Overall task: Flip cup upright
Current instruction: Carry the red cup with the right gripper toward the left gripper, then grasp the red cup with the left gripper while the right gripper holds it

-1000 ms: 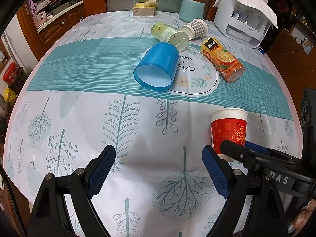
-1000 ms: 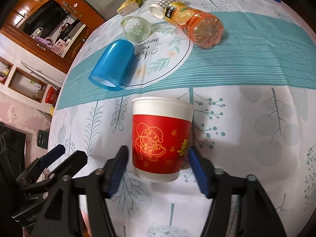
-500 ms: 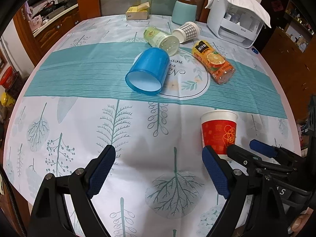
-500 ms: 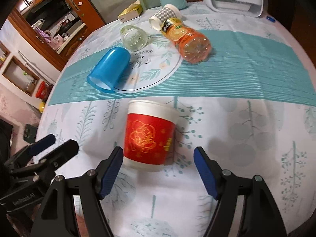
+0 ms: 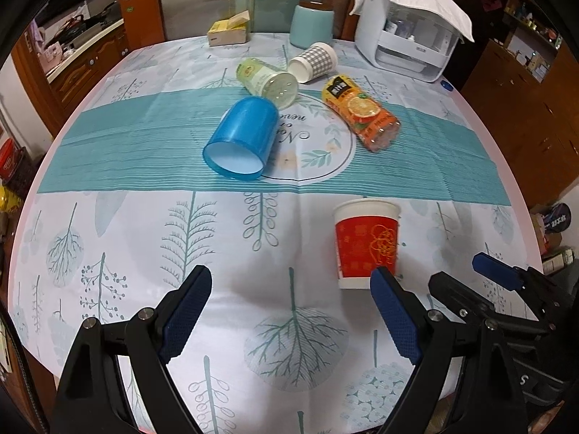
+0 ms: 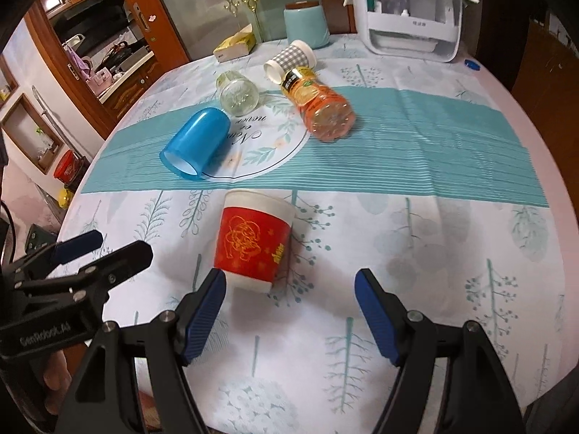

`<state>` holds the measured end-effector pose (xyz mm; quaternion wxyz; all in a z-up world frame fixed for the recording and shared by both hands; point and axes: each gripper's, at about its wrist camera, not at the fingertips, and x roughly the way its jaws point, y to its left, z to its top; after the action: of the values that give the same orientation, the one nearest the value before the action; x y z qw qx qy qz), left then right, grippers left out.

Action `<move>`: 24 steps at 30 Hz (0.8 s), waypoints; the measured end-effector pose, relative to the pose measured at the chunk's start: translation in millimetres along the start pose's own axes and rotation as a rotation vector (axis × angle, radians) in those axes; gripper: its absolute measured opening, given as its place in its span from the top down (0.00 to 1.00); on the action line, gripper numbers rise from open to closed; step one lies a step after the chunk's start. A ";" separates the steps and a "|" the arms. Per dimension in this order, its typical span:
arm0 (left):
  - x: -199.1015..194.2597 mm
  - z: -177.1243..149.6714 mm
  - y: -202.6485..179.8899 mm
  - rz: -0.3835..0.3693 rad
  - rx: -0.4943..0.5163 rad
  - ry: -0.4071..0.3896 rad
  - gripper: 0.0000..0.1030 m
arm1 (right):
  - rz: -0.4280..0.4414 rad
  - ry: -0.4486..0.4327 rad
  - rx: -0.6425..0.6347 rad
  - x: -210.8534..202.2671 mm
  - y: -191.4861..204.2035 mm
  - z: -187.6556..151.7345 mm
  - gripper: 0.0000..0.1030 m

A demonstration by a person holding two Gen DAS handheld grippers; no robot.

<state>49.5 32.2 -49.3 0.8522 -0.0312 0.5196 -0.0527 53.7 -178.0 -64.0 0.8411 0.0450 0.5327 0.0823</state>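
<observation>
A red and white paper cup (image 5: 365, 244) stands upright on the tablecloth, and it also shows in the right wrist view (image 6: 251, 240). My right gripper (image 6: 291, 289) is open and empty, drawn back from the cup, which stands just beyond its left finger. It shows from the side in the left wrist view (image 5: 466, 278). My left gripper (image 5: 289, 289) is open and empty, left of the cup. A blue plastic cup (image 5: 240, 137) lies on its side further back, and it also shows in the right wrist view (image 6: 197, 143).
A clear jar (image 5: 267, 77), a checked paper cup (image 5: 313, 61) and an orange juice bottle (image 5: 362, 112) lie on their sides at the table's middle. A teal canister (image 5: 311, 25), a tissue box (image 5: 229, 30) and a white appliance (image 5: 409, 32) stand at the back edge.
My right gripper has opened wider and pulled back from the red cup, which stays upright on the table. The left gripper has also drawn back a little.
</observation>
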 end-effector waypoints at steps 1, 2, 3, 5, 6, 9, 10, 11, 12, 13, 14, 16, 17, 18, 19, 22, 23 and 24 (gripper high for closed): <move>-0.6 -0.2 -1.9 -0.003 0.004 0.001 0.14 | -0.004 -0.010 -0.005 -5.4 -1.3 -2.2 0.28; -1.1 -0.3 -3.9 -0.008 0.009 0.003 0.14 | -0.009 -0.017 -0.009 -8.4 -1.9 -2.9 0.28; -1.3 -0.3 -5.9 -0.010 0.014 0.006 0.14 | -0.017 -0.028 -0.016 -13.4 -2.9 -4.6 0.28; -1.0 0.1 -9.5 -0.015 0.022 0.010 0.14 | -0.037 -0.049 -0.026 -20.7 -5.1 -7.0 0.28; -1.0 0.4 -11.4 -0.017 0.025 0.012 0.14 | -0.045 -0.057 -0.029 -22.6 -5.3 -7.4 0.28; 2.1 1.2 -17.6 -0.024 0.037 0.022 0.14 | -0.070 -0.093 -0.024 -30.8 -10.7 -8.1 0.28; 4.0 1.6 -19.7 -0.026 0.041 0.029 0.14 | -0.073 -0.100 -0.019 -31.9 -12.6 -7.8 0.28; 6.3 1.9 -21.3 -0.028 0.044 0.035 0.14 | -0.077 -0.112 -0.010 -33.6 -15.9 -7.9 0.28; 8.6 2.4 -23.0 -0.030 0.046 0.043 0.14 | -0.078 -0.119 -0.005 -34.0 -17.7 -8.8 0.28; 11.1 3.0 -24.2 -0.032 0.047 0.051 0.14 | -0.081 -0.125 0.001 -33.9 -20.1 -9.4 0.28; 14.0 3.6 -25.7 -0.037 0.047 0.059 0.14 | -0.085 -0.127 0.005 -32.6 -21.8 -9.6 0.28; 20.1 4.5 -27.8 -0.045 0.042 0.071 0.14 | -0.093 -0.125 0.016 -28.2 -27.3 -11.3 0.28; 23.5 4.9 -28.8 -0.049 0.038 0.078 0.14 | -0.095 -0.122 0.021 -25.7 -29.2 -12.3 0.28; 26.9 4.9 -30.0 -0.055 0.034 0.085 0.14 | -0.094 -0.118 0.027 -22.9 -31.5 -13.5 0.28; 31.1 5.5 -31.4 -0.063 0.031 0.095 0.14 | -0.094 -0.113 0.034 -20.4 -33.8 -15.0 0.28; 41.8 6.6 -35.9 -0.071 0.030 0.115 0.14 | -0.091 -0.101 0.056 -13.5 -41.2 -19.3 0.28; 45.2 7.1 -38.2 -0.067 0.034 0.118 0.14 | -0.090 -0.101 0.064 -11.3 -44.3 -20.3 0.28; 48.5 7.7 -40.9 -0.063 0.041 0.121 0.14 | -0.089 -0.098 0.069 -9.7 -46.5 -20.8 0.28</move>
<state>76.0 -14.3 -84.1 0.8176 -0.0270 0.5678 -0.0917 35.0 -225.7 -71.9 0.8671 0.0539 0.4947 0.0241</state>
